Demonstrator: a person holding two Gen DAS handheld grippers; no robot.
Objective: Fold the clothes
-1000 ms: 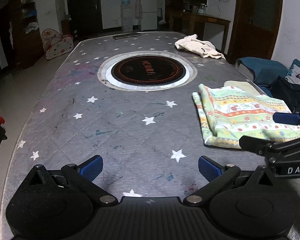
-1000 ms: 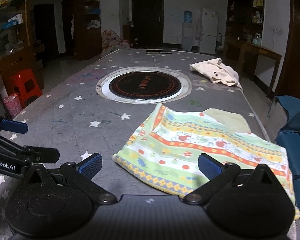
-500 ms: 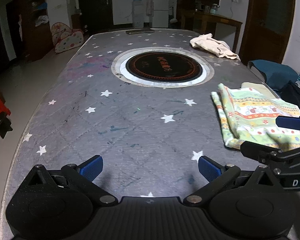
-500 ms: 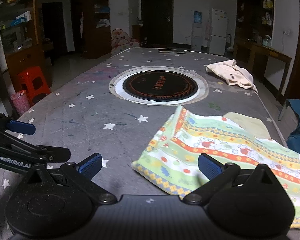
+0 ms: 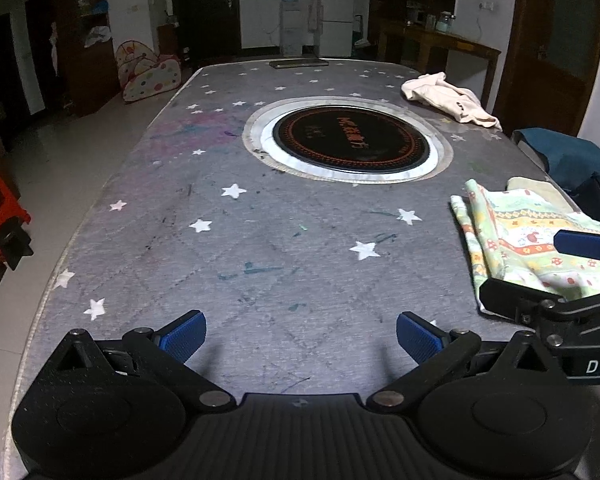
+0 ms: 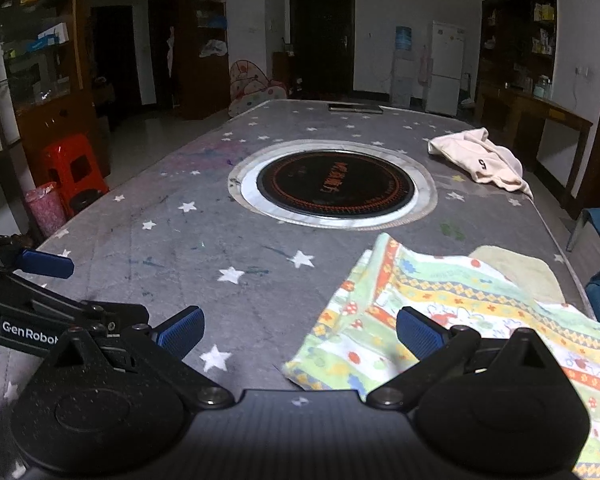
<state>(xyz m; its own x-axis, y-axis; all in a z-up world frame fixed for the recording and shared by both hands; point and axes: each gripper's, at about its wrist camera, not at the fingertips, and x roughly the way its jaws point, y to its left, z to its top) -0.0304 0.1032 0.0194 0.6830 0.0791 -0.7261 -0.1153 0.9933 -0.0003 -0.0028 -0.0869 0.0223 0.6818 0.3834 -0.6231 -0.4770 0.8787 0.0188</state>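
1. While you hold both tools above the near end of the table (image 5: 300,240), your left gripper (image 5: 298,334) has its blue pads wide apart and holds nothing.
2. Your right gripper (image 6: 298,330) is also spread apart and empty, its right pad over the near left part of the folded cloth (image 6: 460,312).
3. This striped cloth lies flat at the near right edge.
4. A crumpled cream garment (image 6: 480,158) lies at the far right, well apart from it.
5. A round black plate (image 5: 350,142) sits in the table's middle.
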